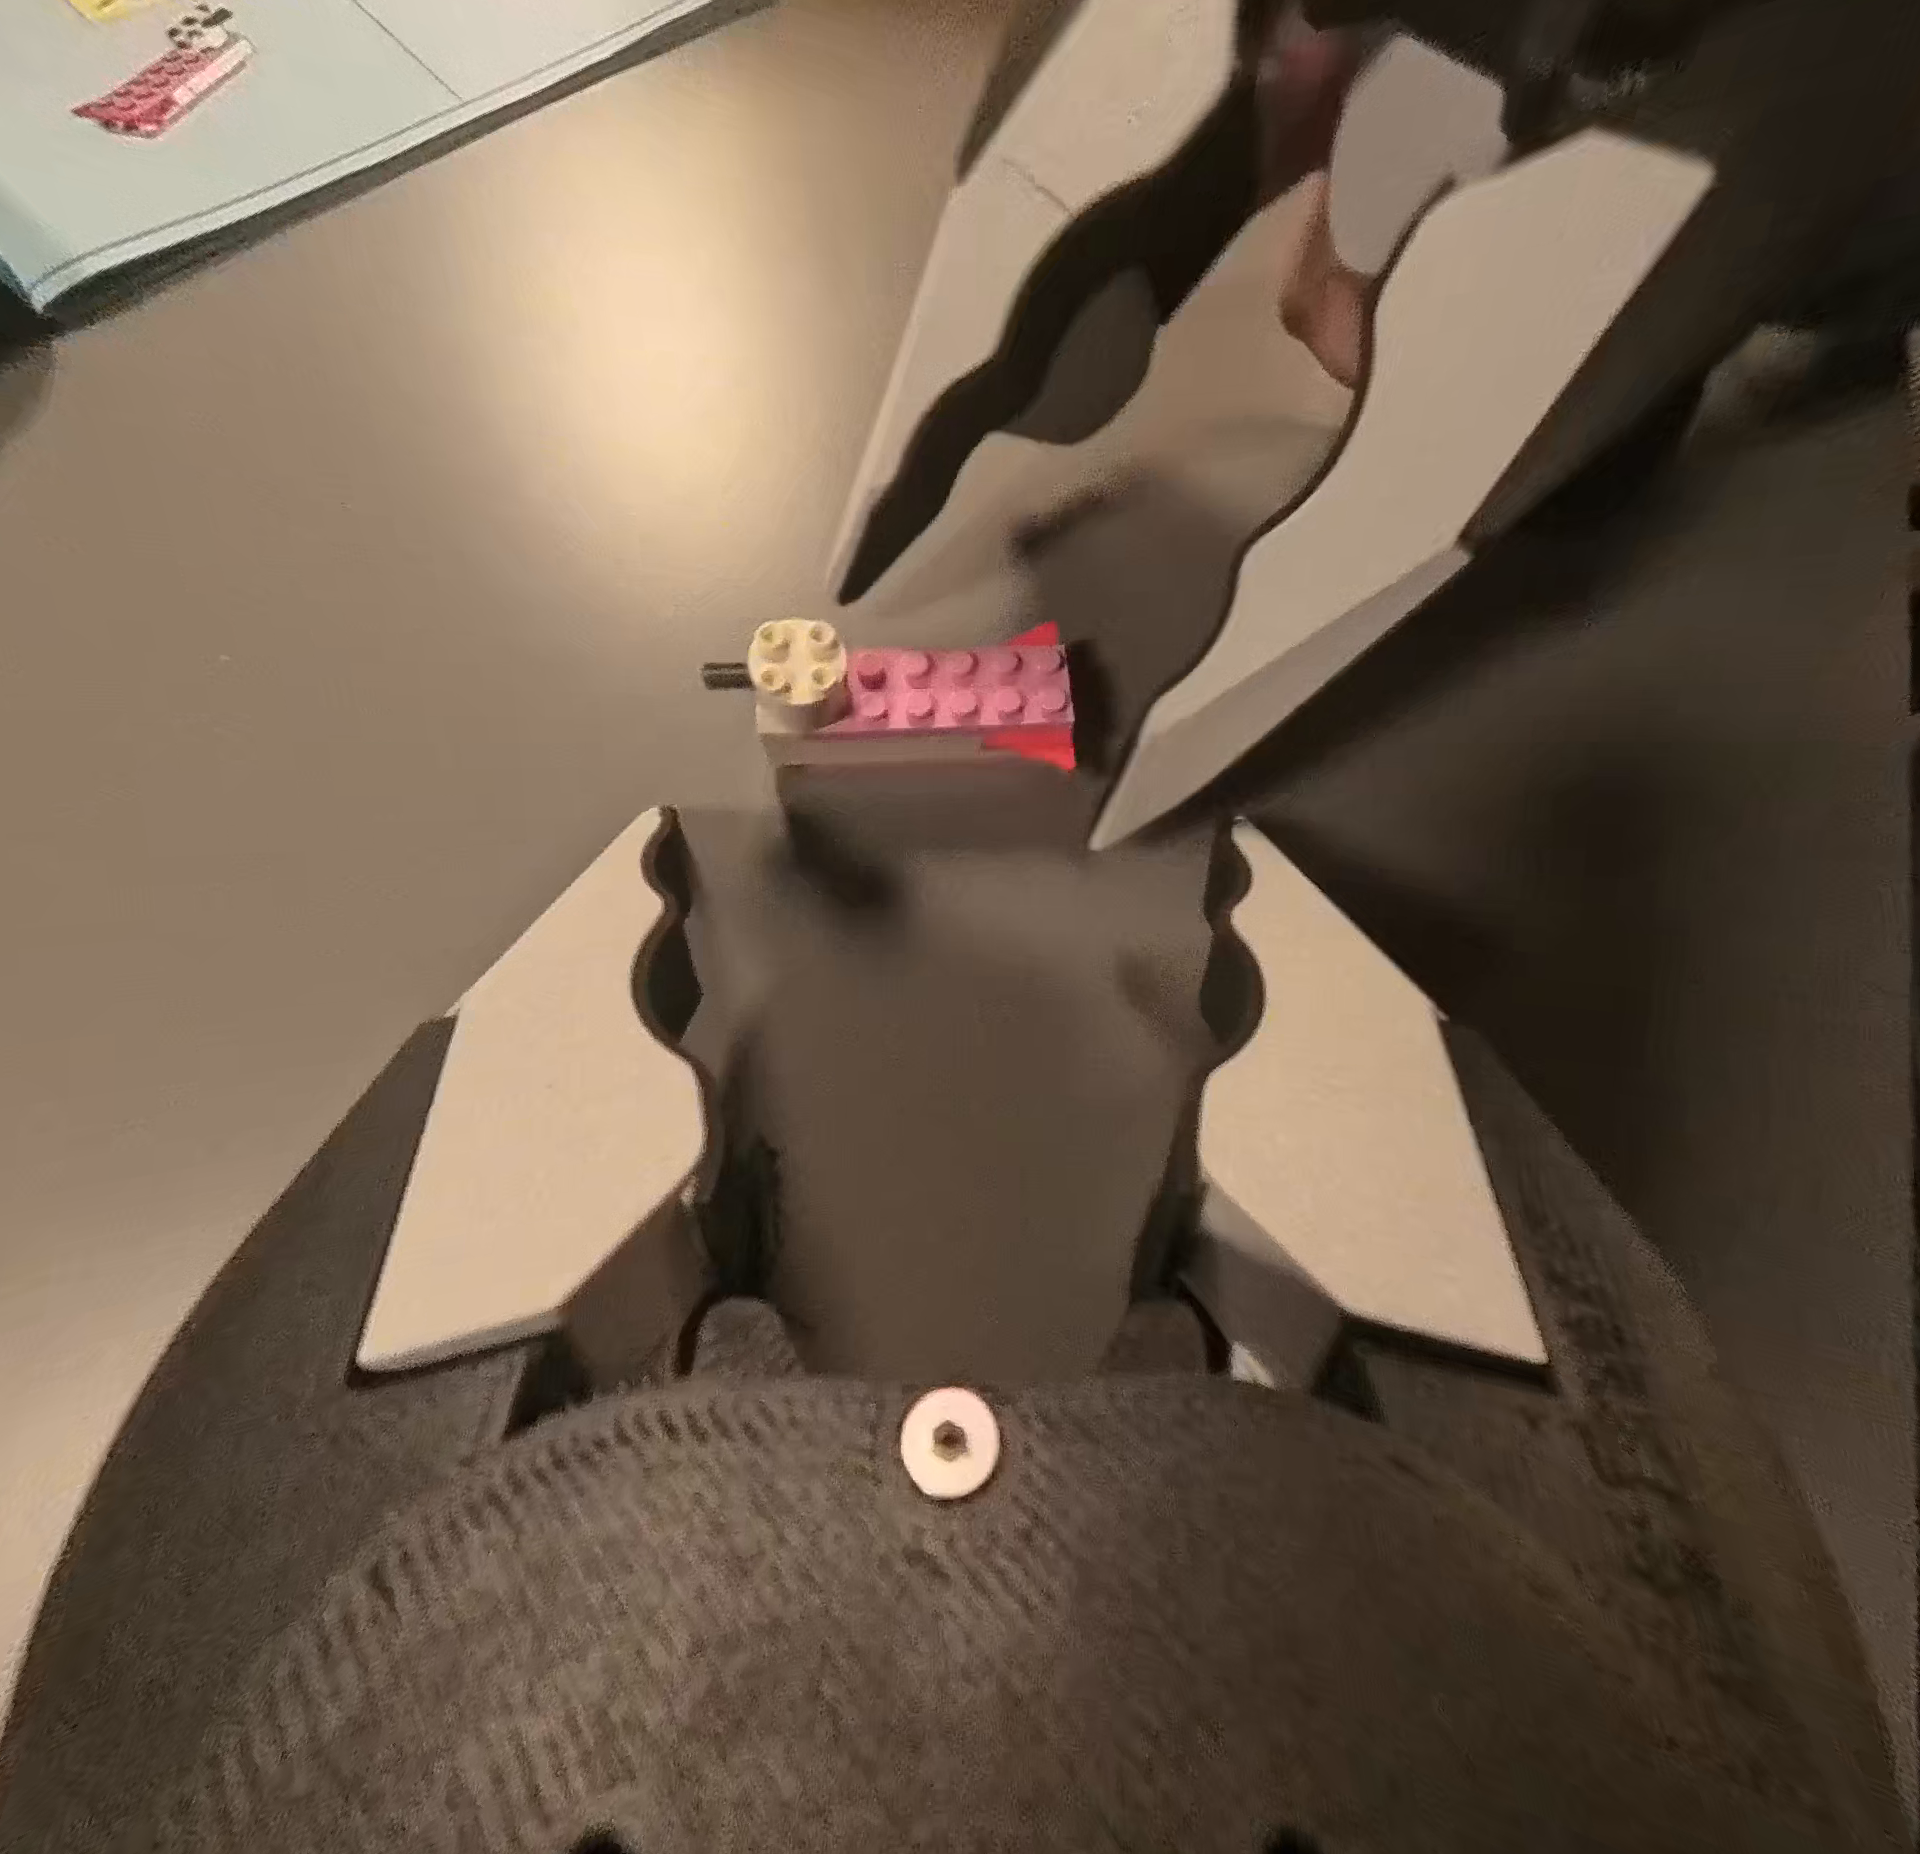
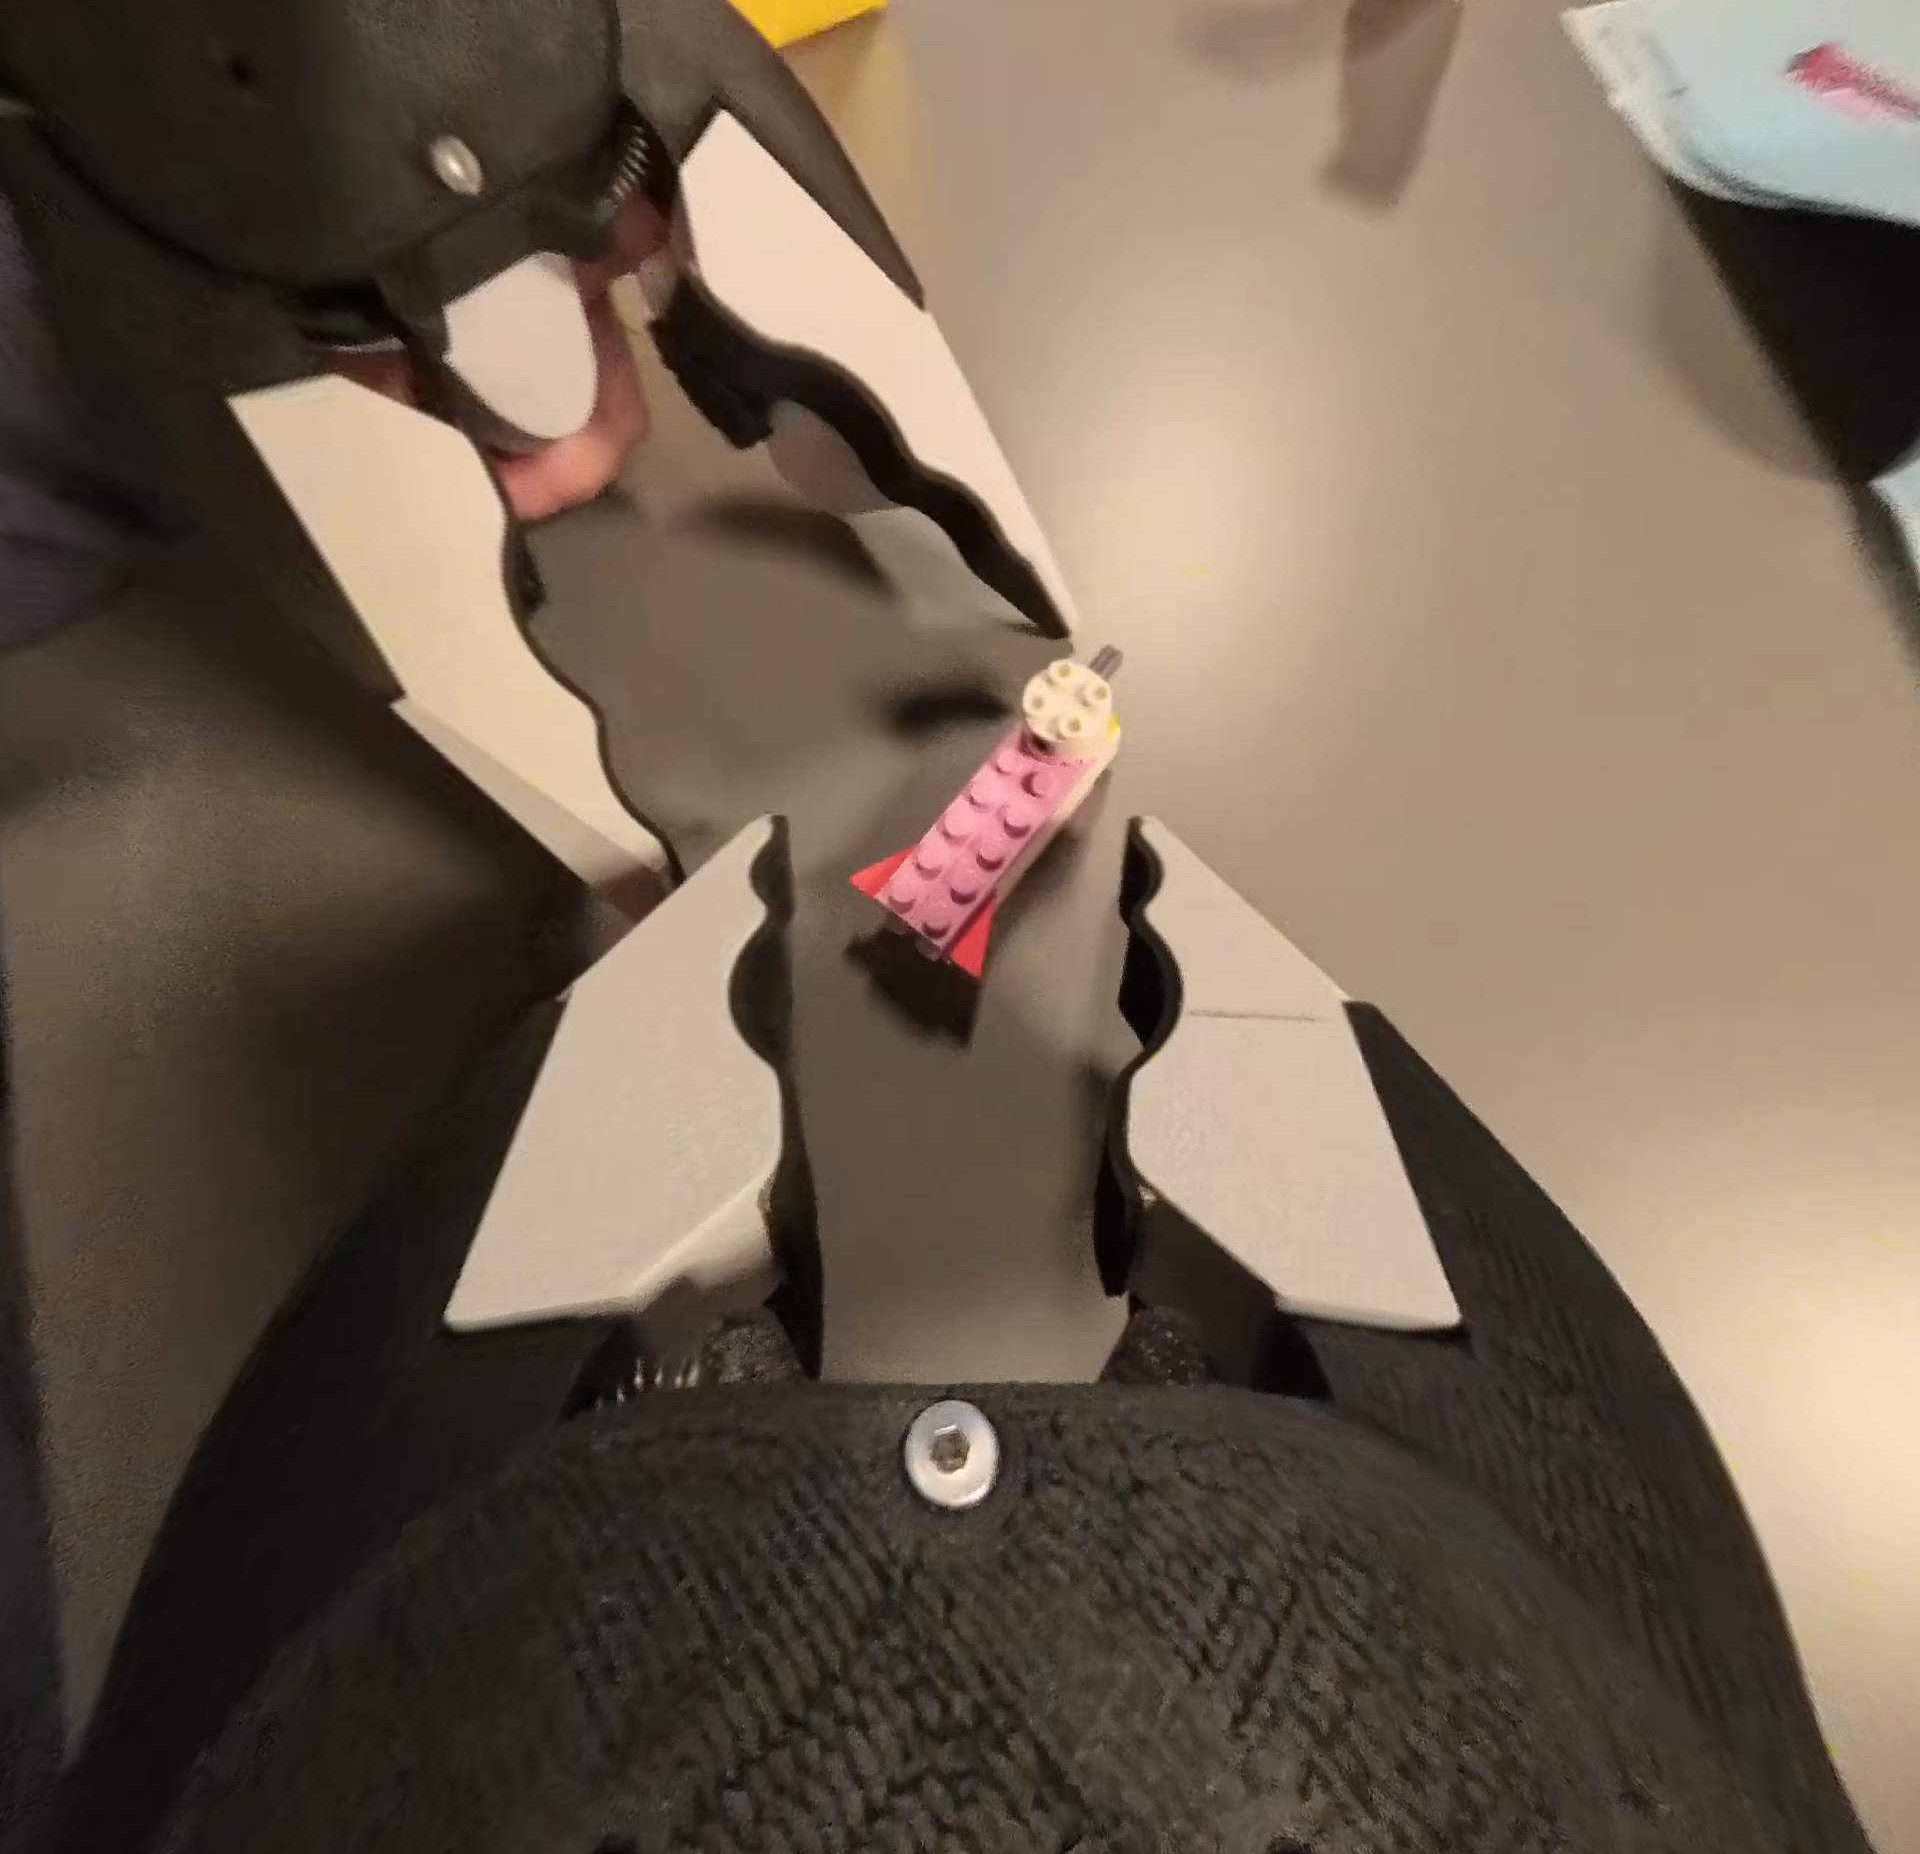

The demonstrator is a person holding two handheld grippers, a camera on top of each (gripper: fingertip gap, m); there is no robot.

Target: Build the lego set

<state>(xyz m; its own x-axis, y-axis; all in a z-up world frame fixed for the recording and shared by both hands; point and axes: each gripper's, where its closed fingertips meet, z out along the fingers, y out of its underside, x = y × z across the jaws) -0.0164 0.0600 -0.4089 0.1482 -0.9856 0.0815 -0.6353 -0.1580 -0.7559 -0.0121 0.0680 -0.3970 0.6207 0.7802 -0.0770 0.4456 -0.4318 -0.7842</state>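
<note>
One small brick model [image 1: 914, 705], with pink studded plates, two red fins and one cream round piece, is lying on the grey table [image 1: 416, 557]. Two grippers are flanking it: the left gripper [image 1: 945, 848] and right gripper [image 2: 951, 848] are both gaping wide, gripping nothing. One pale-blue booklet [image 1: 312, 90] is lying beyond the model.

A small brick model [image 1: 920, 705] lies flat on the grey table [image 1: 416, 609]: pink studded plates, red fins, cream round brick and a black pin.
</note>
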